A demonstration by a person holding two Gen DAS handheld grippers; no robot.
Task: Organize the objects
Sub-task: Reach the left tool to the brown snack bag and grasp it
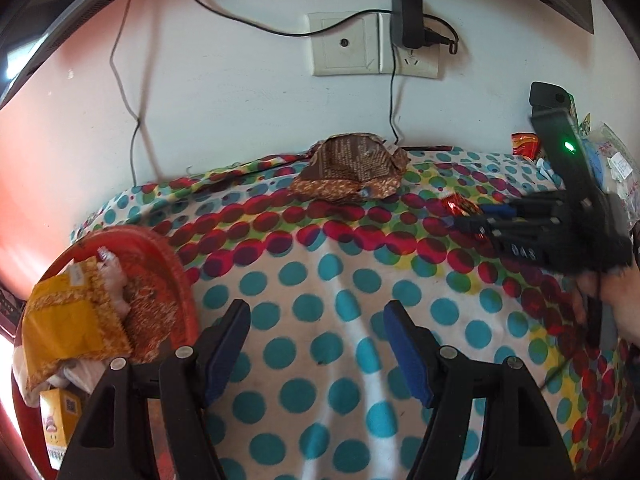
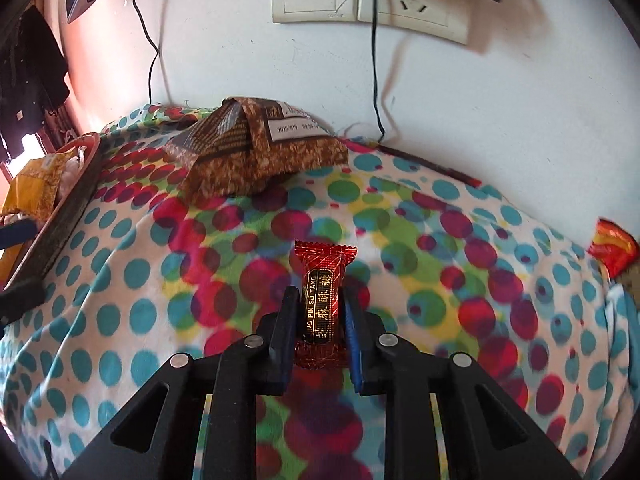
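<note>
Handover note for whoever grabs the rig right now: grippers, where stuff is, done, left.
Right gripper: shut on the red candy, low over the dotted cloth.
Left gripper: open, empty, beside the red tray.
Tray holds a yellow packet and other wrapped items, so some sorting looks done.
Left: carry the candy to the tray, probably. Brown packet by the wall and another red wrapper at the right edge are still out on the cloth.

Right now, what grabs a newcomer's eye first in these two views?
The loud polka-dot cloth covering the surface. In the right wrist view, the right gripper is shut on a red wrapped candy at its middle. A brown snack bag sits by the wall, and a red tray of packets lies at the left; the left gripper is open and empty.
</note>
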